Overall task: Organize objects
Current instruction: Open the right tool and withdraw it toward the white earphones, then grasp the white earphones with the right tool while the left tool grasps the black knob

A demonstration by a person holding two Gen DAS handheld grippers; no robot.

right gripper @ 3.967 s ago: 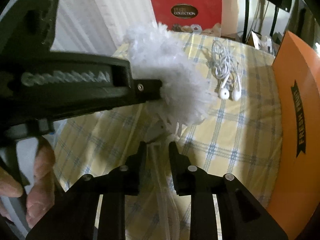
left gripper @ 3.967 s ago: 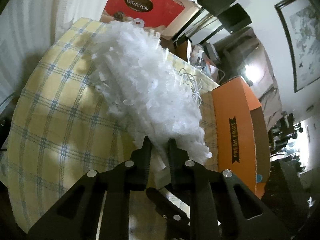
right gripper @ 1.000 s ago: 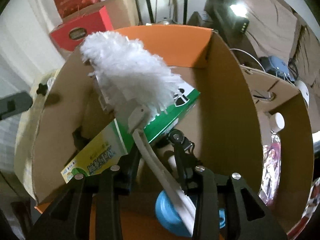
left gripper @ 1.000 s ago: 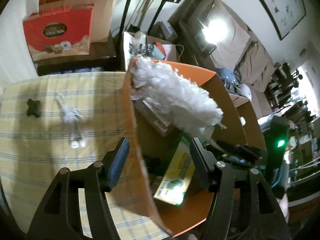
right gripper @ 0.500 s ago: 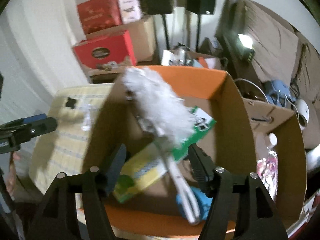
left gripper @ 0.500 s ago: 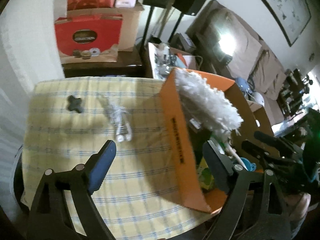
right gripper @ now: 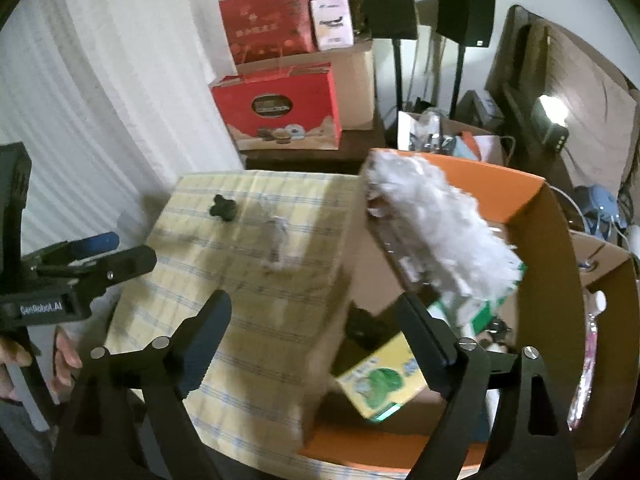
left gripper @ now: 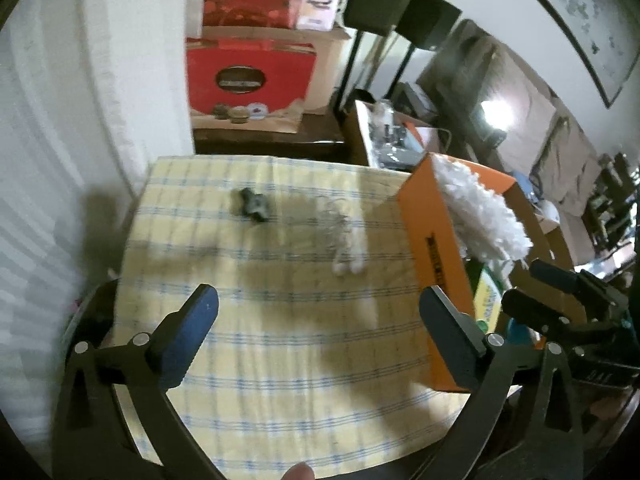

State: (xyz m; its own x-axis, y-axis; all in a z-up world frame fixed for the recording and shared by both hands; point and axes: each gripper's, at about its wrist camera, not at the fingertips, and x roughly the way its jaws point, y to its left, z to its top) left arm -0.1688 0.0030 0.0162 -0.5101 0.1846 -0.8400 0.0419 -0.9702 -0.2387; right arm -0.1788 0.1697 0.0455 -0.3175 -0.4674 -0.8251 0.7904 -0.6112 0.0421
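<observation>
both wrist views high above table (left gripper: 280, 360)

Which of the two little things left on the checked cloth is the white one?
The tangled earphones, lying closer to the orange box. The other thing, the small cross-shaped piece, is dark and sits farther from the box.

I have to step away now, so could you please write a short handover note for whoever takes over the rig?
Left claw: open, holding nothing, above the checked tablecloth.
Right claw: open, holding nothing, near the box's table-side wall.
Done: the white duster lies in the orange box, resting over a green and yellow carton.
Left: the white earphones and a small black object still lie on the cloth, apart from each other. Both look within easy reach; the earphones are nearer the box.
</observation>
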